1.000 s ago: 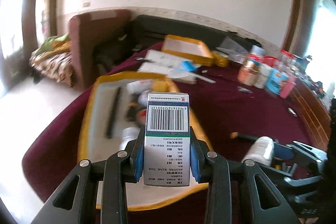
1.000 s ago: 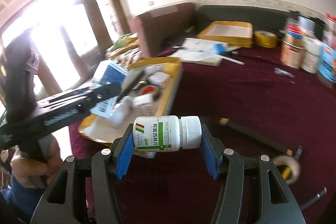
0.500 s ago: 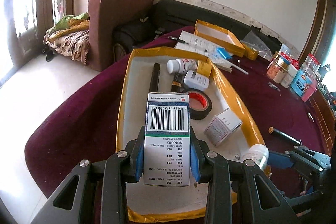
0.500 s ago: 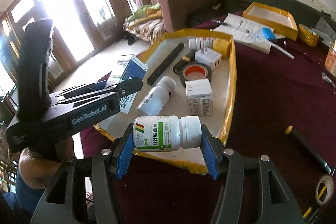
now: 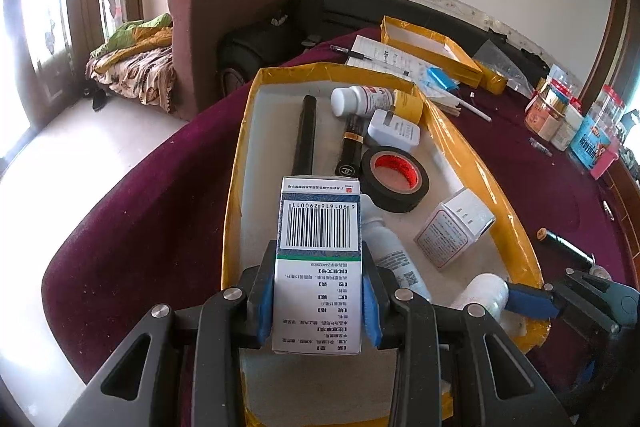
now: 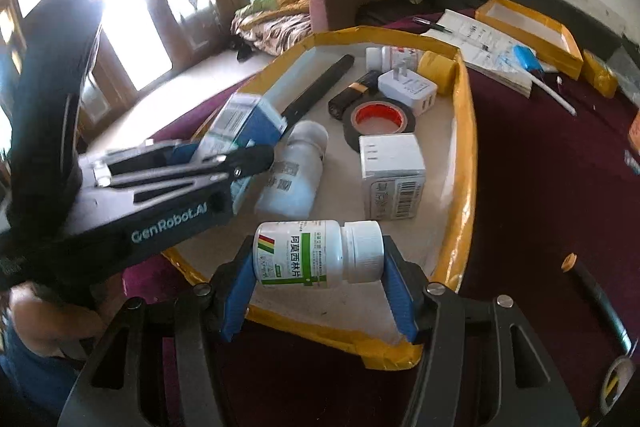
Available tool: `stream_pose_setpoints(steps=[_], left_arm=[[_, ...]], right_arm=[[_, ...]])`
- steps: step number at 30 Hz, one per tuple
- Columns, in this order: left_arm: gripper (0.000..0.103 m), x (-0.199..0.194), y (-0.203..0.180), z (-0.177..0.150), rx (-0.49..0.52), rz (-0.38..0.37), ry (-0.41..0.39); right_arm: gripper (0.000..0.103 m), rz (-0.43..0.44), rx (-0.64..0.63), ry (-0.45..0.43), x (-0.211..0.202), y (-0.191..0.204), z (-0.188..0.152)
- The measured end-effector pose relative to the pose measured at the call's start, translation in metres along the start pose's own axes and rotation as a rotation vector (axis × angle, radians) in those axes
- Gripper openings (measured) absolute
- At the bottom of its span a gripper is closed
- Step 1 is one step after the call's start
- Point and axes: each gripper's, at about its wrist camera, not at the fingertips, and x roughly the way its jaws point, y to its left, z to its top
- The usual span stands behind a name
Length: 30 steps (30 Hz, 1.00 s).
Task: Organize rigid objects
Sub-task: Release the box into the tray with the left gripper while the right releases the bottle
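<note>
both loads came in over the tray [image 5: 452,125]: medicine box [image 5: 318,267], pill bottle [image 6: 316,253].

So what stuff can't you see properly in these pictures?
- Left wrist view: the pill bottle shows only its cap; the right gripper covers the rest.
- Left wrist view: the medicine box hides part of the tray floor.
- Right wrist view: the box is motion-blurred, print unreadable.

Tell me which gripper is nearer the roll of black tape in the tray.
Left. The left gripper, holding the blue box, hangs just short of the black tape; the right gripper with its pill bottle hovers at the tray's near edge.
</note>
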Motion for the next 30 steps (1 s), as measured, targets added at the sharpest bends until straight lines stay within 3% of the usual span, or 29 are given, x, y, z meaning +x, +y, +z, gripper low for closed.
stream_pose_setpoints(steps=[8,13,18,26,30], left_arm=[[0.038,0.001,-0.002,-0.001,0.011,0.013,-0.005],[0.054,-0.007,-0.005,-0.003,0.019,-0.004,-0.021],[0.056,-0.022,-0.003,-0.003,0.003,-0.012,-0.057],[0.057,-0.055,-0.024,-0.008,0.045,-0.119,-0.133],[0.057,-0.063,-0.050,-0.019,0.107,-0.214,-0.129]], right_arm=[[0.059,-0.005,-0.033,-0.008,0.002,0.002,-0.004],[0.059,0.000,-0.021,-0.022,-0.002,0.000,-0.005],[0.060,0.039,0.039,-0.043,-0.018,-0.008,-0.008],[0.060,0.016,0.213,-0.207,-0.097,-0.053,-0.055],[0.060,-0.103,0.351,-0.324,-0.151,-0.103,-0.101]])
